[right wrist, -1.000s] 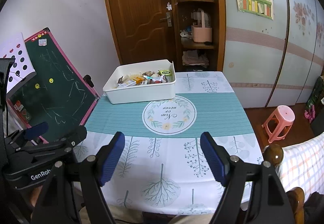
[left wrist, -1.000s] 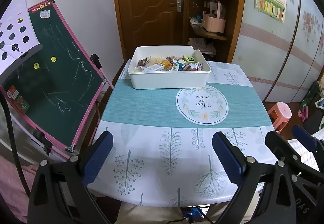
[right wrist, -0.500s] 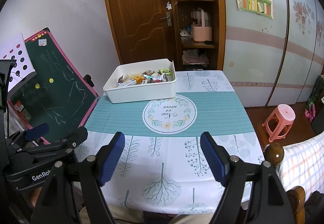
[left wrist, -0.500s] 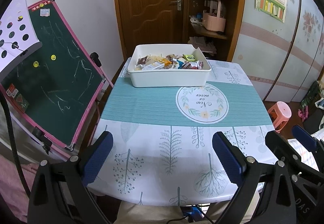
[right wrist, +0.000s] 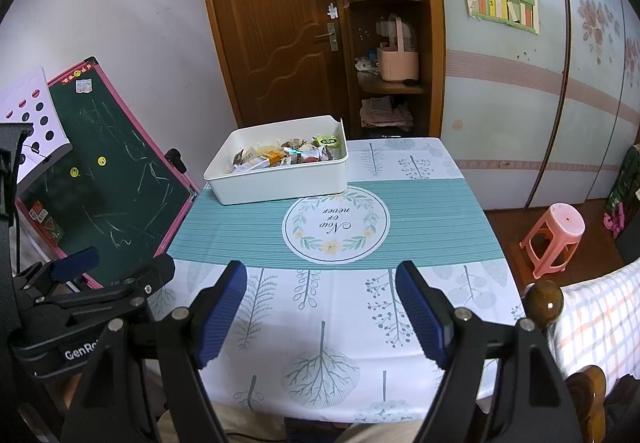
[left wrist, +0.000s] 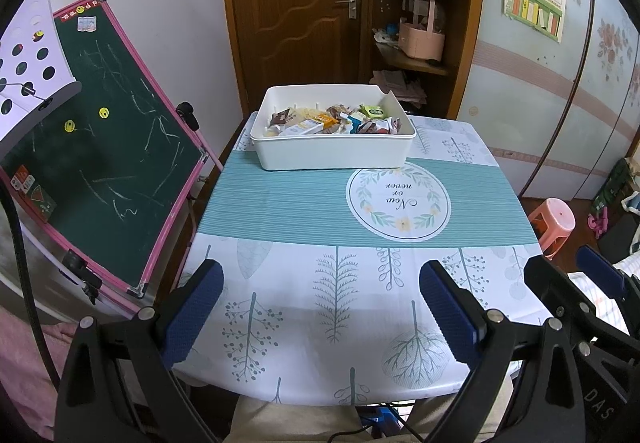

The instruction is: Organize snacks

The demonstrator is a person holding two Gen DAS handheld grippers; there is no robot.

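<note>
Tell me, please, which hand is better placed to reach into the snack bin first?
Probably left. The white bin lies straight ahead of the left tongs, but off to the left of the right tongs. Both are open, empty and short of it.

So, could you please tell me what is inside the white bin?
The white bin holds a jumble of wrapped snacks; whatever lies beneath that top layer is hidden.

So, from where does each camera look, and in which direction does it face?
Left wrist: sits on the left gripper, jaws open, facing down across the table to the white bin; the right gripper shows at right.
Right wrist: sits on the right gripper, open, same direction; the left gripper shows at left.
Both share bin, chalkboard, door.
</note>
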